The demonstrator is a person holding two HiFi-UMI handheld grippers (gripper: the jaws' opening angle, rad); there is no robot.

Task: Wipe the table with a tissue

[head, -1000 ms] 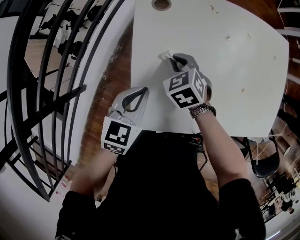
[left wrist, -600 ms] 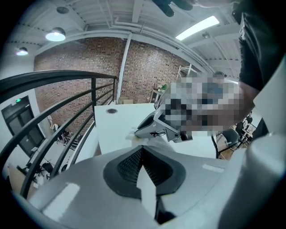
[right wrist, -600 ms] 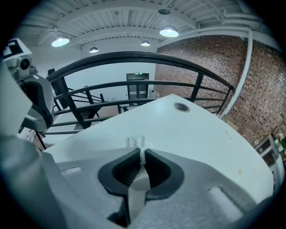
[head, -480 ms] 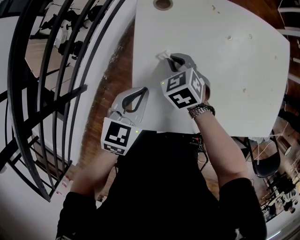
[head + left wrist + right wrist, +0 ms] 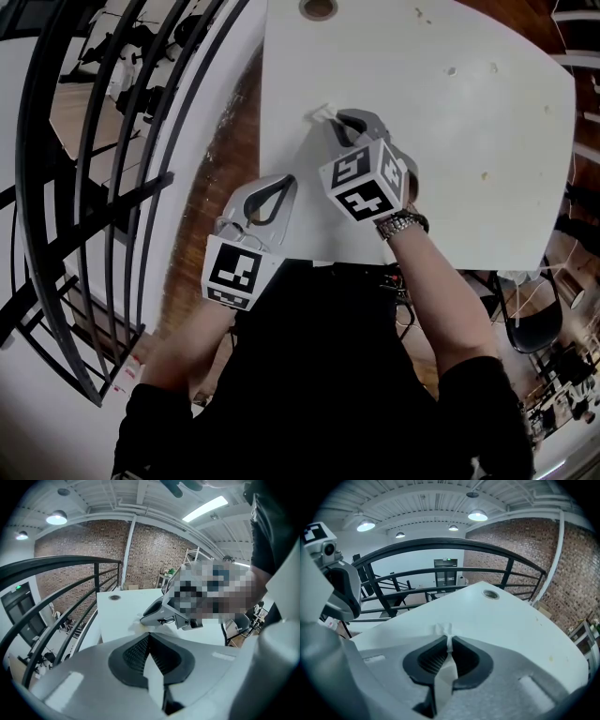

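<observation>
- Gripping a white tissue, the right tongs are closed on it. A crumpled tuft pokes out past the tips and lies against the white table.
- The left tongs are closed tip to tip with nothing between them.
- The right gripper view alone shows the pinch itself. It also shows the black railing beyond the table's edge, and a round hole in the far part of the top.
- The left gripper view shows the right tongs side-on, tips low at the table, with the pale tissue at their front.
- The head view gives the layout. The tissue lies toward the table's left edge, about midway up it, and the right tongs point away from the person toward that edge.
- The left tongs are at the table's near left corner, well short of the tissue.
- The right forearm stretches forward across the near edge, with a watch on the wrist. The left forearm reaches forward less far, angled slightly left.
</observation>
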